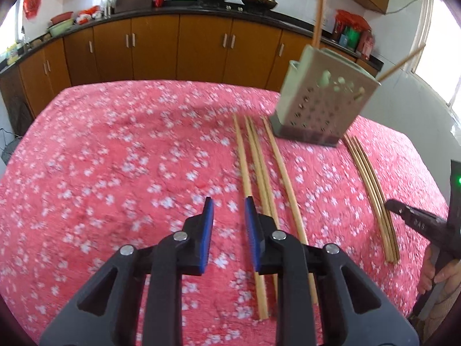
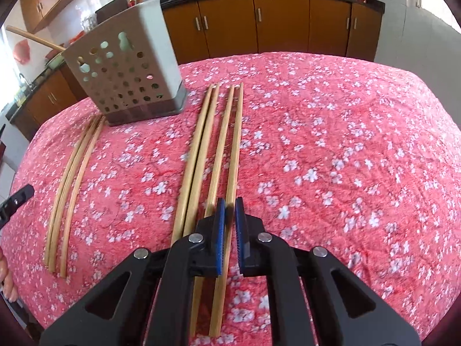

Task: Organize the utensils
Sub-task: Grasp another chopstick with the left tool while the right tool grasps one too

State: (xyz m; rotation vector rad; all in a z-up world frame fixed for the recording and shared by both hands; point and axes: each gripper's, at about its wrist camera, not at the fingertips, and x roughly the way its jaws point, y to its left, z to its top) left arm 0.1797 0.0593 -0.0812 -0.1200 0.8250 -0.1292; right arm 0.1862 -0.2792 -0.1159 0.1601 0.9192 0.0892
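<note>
**Two grippers at separate rows of chopsticks, holder behind**

The right gripper has its blue pads drawn nearly together on the rightmost chopstick of a row of four pale wooden chopsticks. The stick fills the thin slot between the pads. Blur at the tips makes the contact itself hard to make out, and the gripper body covers the near ends of that row.

The left gripper stands slightly spread, with only the pink blossom-print tablecloth showing in the gap. The nearest stick of another row of four wooden chopsticks runs under its right-hand finger, not between the pads.

The perforated grey-green plastic utensil holder stands upright on the cloth at the far side. Two sticks are in it: one upright stick is cut off by the top edge, and one leaning stick juts out sideways. What else lies inside cannot be told through the holes.

A tight bundle of three thin chopsticks lies in front of the holder and appears in both views. Each row of four shows only in its own gripper's view.

The left view catches one finger of the right gripper and the person's hand at its right edge, not the pads. The right view shows only a black tip of the left gripper at its left edge.
</note>
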